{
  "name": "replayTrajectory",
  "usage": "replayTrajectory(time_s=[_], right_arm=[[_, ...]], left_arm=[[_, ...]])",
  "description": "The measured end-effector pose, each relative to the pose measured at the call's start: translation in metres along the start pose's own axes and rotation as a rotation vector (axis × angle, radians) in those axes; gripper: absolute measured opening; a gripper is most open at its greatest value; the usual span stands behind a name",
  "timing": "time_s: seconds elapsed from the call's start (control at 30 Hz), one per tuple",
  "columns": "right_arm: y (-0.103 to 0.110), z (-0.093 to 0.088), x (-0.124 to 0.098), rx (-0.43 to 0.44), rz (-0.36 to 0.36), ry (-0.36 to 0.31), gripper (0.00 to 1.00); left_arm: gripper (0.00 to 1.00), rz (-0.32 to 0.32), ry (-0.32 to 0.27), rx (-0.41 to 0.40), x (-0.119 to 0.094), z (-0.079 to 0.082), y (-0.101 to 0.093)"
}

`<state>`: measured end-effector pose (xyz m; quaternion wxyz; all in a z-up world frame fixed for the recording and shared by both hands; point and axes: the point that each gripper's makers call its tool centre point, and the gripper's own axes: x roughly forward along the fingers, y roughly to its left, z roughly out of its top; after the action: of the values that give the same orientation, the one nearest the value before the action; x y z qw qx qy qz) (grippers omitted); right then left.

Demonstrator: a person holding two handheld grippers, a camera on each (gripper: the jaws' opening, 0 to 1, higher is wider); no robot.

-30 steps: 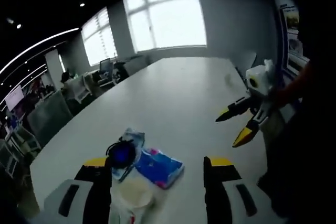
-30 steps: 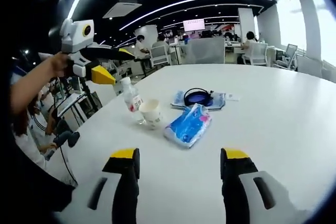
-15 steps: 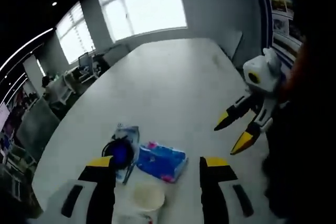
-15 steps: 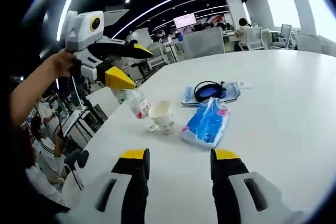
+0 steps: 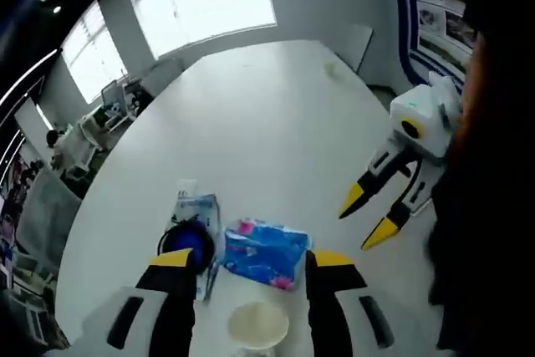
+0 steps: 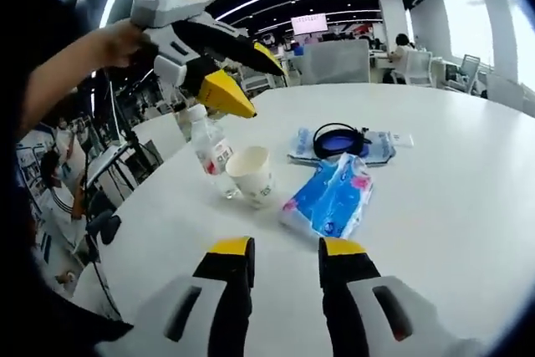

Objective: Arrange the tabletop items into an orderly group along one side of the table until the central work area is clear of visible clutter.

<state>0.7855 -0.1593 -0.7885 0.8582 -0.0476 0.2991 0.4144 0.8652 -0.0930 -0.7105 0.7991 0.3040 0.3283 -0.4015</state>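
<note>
Paper cup (image 6: pixel 252 175): white, upright on the white table (image 6: pixel 468 198), mouth open; seen from above in the left gripper view (image 5: pixel 258 324), its inside looks pale and bare, contents cannot be told further.

Plastic bottle (image 6: pixel 209 150): clear, labelled, white cap, standing just beside the cup on its far side from the tissue pack; whether it holds liquid cannot be told.

Tissue pack (image 6: pixel 330 198): blue and white soft pack with a pink mark, lying flat near the cup (image 5: pixel 266 252).

Flat blue-printed packet (image 6: pixel 378 146): lies beyond the tissue pack, carrying a coiled black cable with a blue centre (image 6: pixel 338 140); same pair in the left gripper view, packet (image 5: pixel 194 206), coil (image 5: pixel 187 242).

All items sit clustered near one edge of the table, the rest of the top being bare.

Left gripper (image 6: pixel 238 77): held in a hand (image 6: pixel 125 39) above the bottle and cup, yellow-tipped jaws spread, nothing between them.

Right gripper (image 5: pixel 372 215): hovers over bare table, well apart from the cluster, jaws parted and empty; own-view jaws (image 6: pixel 284 250) stand with a narrow gap.

Surroundings: bright windows (image 5: pixel 201 2), office desks and chairs (image 6: pixel 334 60) beyond.
</note>
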Motion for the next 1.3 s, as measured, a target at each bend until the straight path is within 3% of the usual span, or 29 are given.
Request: replayTrajectory(time_s=[0.33,0.57,0.7,1.07,1.3], right_arm=[[-0.012,-0.004,0.021,-0.061,0.017,0.014,0.2],[-0.018,-0.006,0.032,-0.181,0.04,0.011,0.15],[-0.018,-0.006,0.038,-0.205,0.053,0.013,0.13],[-0.029,-0.01,0.052,-0.214,0.058,0.021,0.08],[-0.031,-0.011,0.058,-0.211,0.068,0.023,0.05]], left_arm=[[0.42,-0.064,0.051,0.01,0.042,-0.017,0.011],[0.39,-0.109,0.085,0.013,0.07,-0.028,0.016],[0.39,-0.125,0.099,-0.007,0.084,-0.031,0.021],[0.33,-0.163,0.173,-0.008,0.123,-0.046,0.034],[0.29,-0.19,0.21,0.002,0.135,-0.055,0.037]])
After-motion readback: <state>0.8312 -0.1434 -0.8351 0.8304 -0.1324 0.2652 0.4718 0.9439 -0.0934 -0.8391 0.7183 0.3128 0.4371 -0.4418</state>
